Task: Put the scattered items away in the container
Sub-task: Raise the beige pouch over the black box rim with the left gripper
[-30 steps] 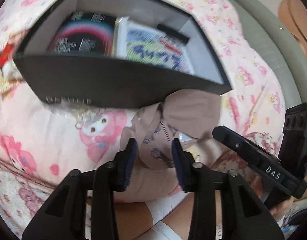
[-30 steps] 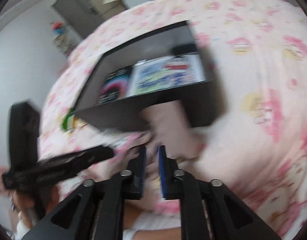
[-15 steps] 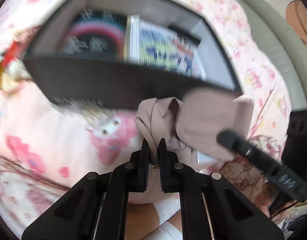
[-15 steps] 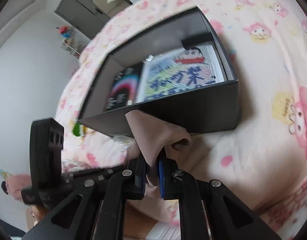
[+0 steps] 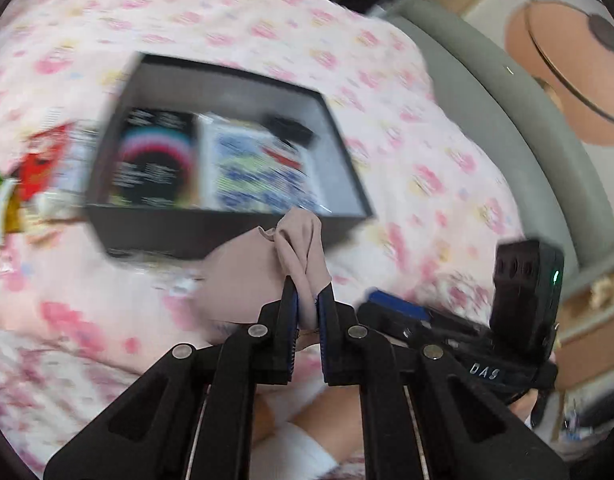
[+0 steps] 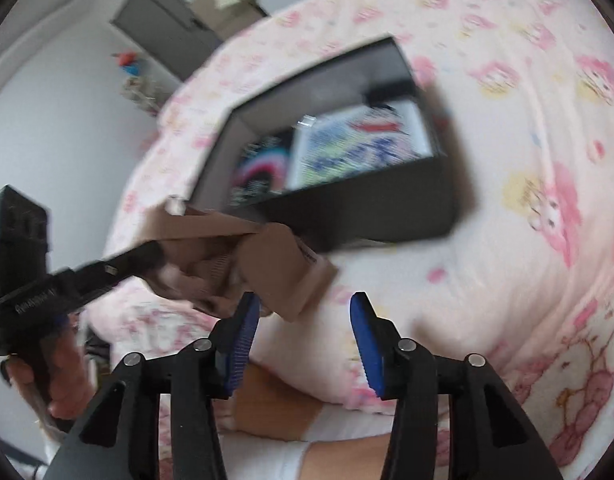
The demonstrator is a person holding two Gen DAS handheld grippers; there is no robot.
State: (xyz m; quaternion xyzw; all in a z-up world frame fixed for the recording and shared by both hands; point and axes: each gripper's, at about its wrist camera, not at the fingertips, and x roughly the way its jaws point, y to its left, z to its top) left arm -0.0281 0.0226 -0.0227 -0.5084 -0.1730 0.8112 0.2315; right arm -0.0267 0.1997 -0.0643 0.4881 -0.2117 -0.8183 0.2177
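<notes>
A black open box (image 5: 227, 236) stands on the pink printed bedcover; it also shows in the right wrist view (image 6: 371, 212). Inside lie a black packet with rainbow rings (image 5: 155, 160) and a blue-and-white patterned packet (image 5: 259, 172). My left gripper (image 5: 307, 300) is shut on a beige garment (image 5: 243, 276) and holds it up in front of the box's near wall. In the right wrist view the garment (image 6: 275, 268) hangs from the left gripper. My right gripper (image 6: 305, 312) is open and empty just below it.
A red and green snack packet (image 5: 31, 176) lies left of the box. A grey padded bed edge (image 5: 519, 140) runs along the right. The person's knees sit just below both grippers. A grey cabinet (image 6: 163, 24) stands far back.
My right gripper has opened and let go of the beige garment. My left gripper shut on it and lifted it. Both views have pulled back from the box.
</notes>
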